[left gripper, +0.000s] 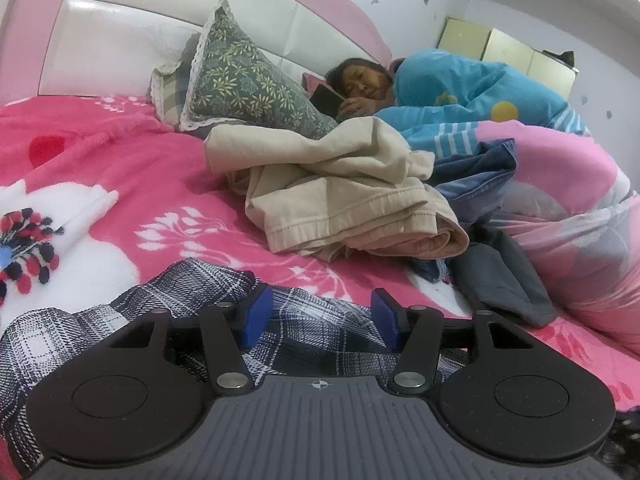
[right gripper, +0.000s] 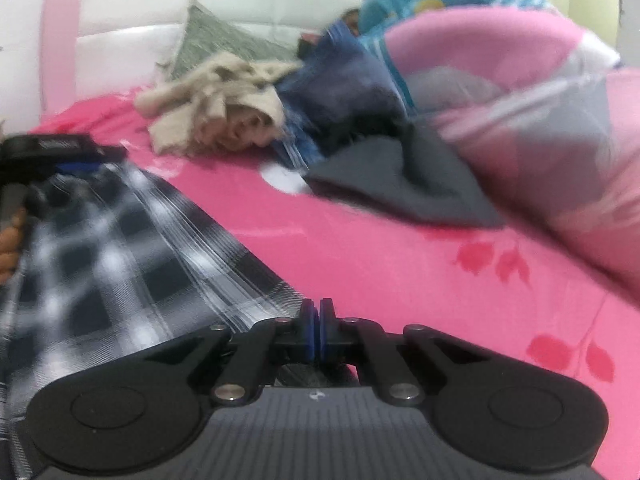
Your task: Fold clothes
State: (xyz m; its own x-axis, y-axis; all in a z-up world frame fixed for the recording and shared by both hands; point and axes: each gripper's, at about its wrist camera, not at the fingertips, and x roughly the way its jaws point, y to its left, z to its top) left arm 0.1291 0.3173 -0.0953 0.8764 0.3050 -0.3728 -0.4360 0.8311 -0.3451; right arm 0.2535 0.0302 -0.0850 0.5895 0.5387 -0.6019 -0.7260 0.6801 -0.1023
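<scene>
- Landmark: beige garment point(left gripper: 340, 196), crumpled heap mid-bed on the pink floral blanket point(left gripper: 132, 168).
- Plaid garment point(left gripper: 308, 320): black/white check, on the blanket on the near side of the beige heap, well apart from it. Bunched under the left gripper; in the right wrist view it runs as a stretched sheet from the left gripper to the right one.
- Left gripper point(left gripper: 318, 316): blue pads wide apart, nothing between them, plaid cloth lying just below and between the fingers.
- Right gripper point(right gripper: 319, 330): pads pressed together. Plaid hem meets the fingers on their left side; looks pinched, but blur hides the actual contact.
- Left gripper also shows at the left edge of the right wrist view, a hand point(right gripper: 10, 248) on its handle.
- Blue denim garment point(left gripper: 476, 176) touching the right side of the beige heap; dark grey garment point(left gripper: 500, 280) just right of and nearer than the heap.
- Green floral pillow point(left gripper: 248, 76) behind the heap, leaning on the white headboard point(left gripper: 120, 28).
- Person point(left gripper: 360, 88) lying behind the heap, under a blue quilt point(left gripper: 460, 92).
- Right wrist view is motion-blurred.
</scene>
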